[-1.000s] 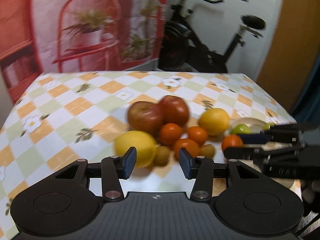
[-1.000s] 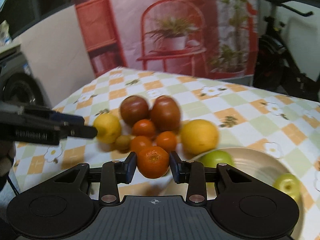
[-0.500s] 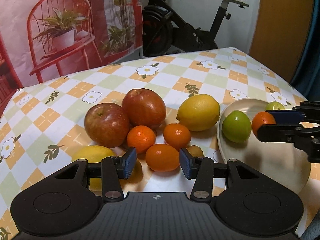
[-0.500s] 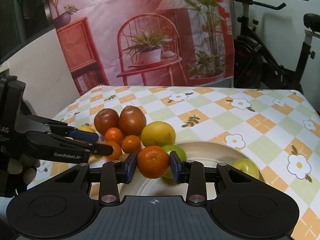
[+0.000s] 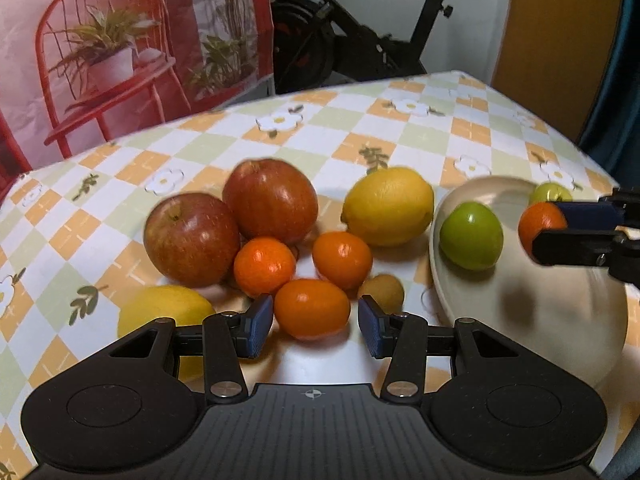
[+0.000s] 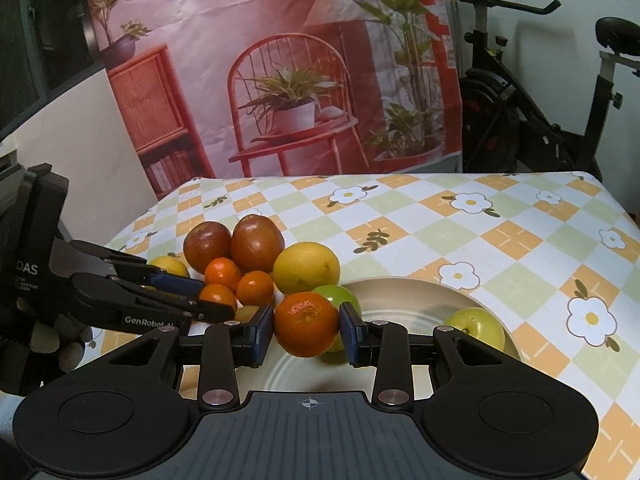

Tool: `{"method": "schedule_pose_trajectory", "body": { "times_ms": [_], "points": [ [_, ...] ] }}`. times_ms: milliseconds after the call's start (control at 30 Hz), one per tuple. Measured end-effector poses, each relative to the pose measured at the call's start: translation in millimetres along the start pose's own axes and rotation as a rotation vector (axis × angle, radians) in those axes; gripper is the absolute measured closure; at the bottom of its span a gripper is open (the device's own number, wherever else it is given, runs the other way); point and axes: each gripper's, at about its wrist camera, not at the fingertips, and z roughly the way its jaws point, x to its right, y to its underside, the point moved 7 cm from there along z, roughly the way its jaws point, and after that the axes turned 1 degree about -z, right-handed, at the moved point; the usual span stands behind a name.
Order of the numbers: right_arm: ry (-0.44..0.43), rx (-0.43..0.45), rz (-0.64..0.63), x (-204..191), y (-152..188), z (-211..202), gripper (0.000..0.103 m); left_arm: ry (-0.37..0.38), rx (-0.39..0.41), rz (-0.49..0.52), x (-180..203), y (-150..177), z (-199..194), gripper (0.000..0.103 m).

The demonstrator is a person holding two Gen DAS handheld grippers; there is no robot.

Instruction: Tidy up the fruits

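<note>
My right gripper (image 6: 306,330) is shut on a tangerine (image 6: 306,328) and holds it above the beige plate (image 6: 404,296); it also shows in the left wrist view (image 5: 542,230). Two green fruits (image 5: 471,235) (image 6: 478,326) lie on the plate. My left gripper (image 5: 316,326) is open, its pads either side of an orange tangerine (image 5: 311,307) on the table. Behind it lie two more tangerines (image 5: 264,266), two red apples (image 5: 270,200), two lemons (image 5: 388,206) and a small brown fruit (image 5: 384,292).
The table has a checked flower-pattern cloth (image 6: 460,224). An exercise bike (image 6: 532,92) and a printed backdrop (image 6: 280,60) stand behind it. The table's right edge drops off near the plate.
My left gripper moved forward and down, so a tangerine now sits between its pads. My right gripper carried its tangerine from beside the pile to over the plate.
</note>
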Motion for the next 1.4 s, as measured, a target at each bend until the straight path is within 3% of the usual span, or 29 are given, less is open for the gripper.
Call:
{"method": "schedule_pose_trajectory", "body": {
  "times_ms": [67, 300, 533, 800, 1067, 1400],
  "points": [
    [0.001, -0.001, 0.0, 0, 0, 0, 0.07, -0.008, -0.002, 0.004, 1, 1, 1, 0.058],
    [0.006, 0.002, -0.001, 1, 1, -3, 0.07, -0.01, 0.041, -0.019, 0, -1, -11, 0.059],
    [0.029, -0.001, -0.011, 7, 8, -14, 0.07, 0.076, 0.089, 0.027, 30, -9, -32, 0.059],
    [0.094, -0.013, 0.005, 27, 22, -31, 0.07, 0.176, 0.082, 0.116, 75, -8, -26, 0.059],
    [0.202, -0.056, 0.015, 59, 38, -33, 0.07, 0.178, 0.058, 0.165, 92, -4, -2, 0.059],
    [0.234, -0.091, -0.001, 80, 41, -15, 0.07, 0.147, 0.048, 0.189, 94, -12, 14, 0.059]
  ]
}}
